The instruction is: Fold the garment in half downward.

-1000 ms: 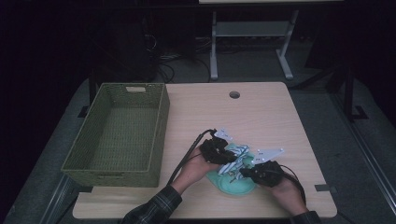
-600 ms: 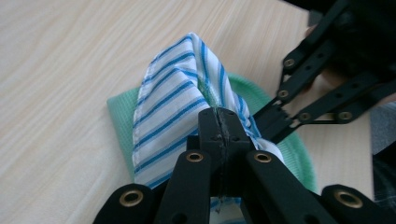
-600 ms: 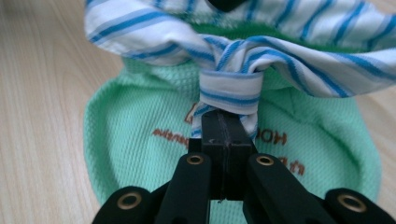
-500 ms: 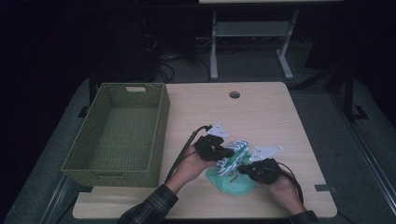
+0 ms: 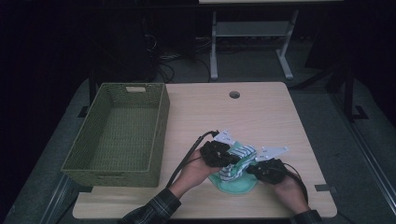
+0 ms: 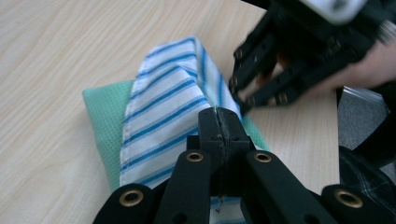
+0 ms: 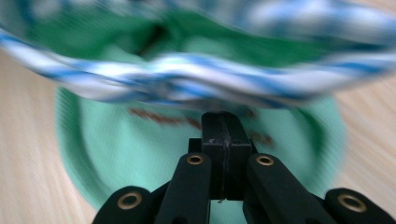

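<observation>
Left gripper [image 5: 232, 160] and right gripper [image 5: 252, 168]: fingers closed on the striped cloth [image 5: 238, 161], raised over the green cloth [image 5: 233, 184] on the worktop [image 5: 261, 112].

Right gripper view is pretty smeared: the striped cloth [image 7: 196, 79] up at 12 o'clock is just a blue-white blur. In the left gripper view the other gripper [image 6: 299, 51] at 2 o'clock is blurry, cut off by the top edge.

Striped woven cloth [image 6: 163, 107], matt wood table [image 6: 51, 56]
</observation>
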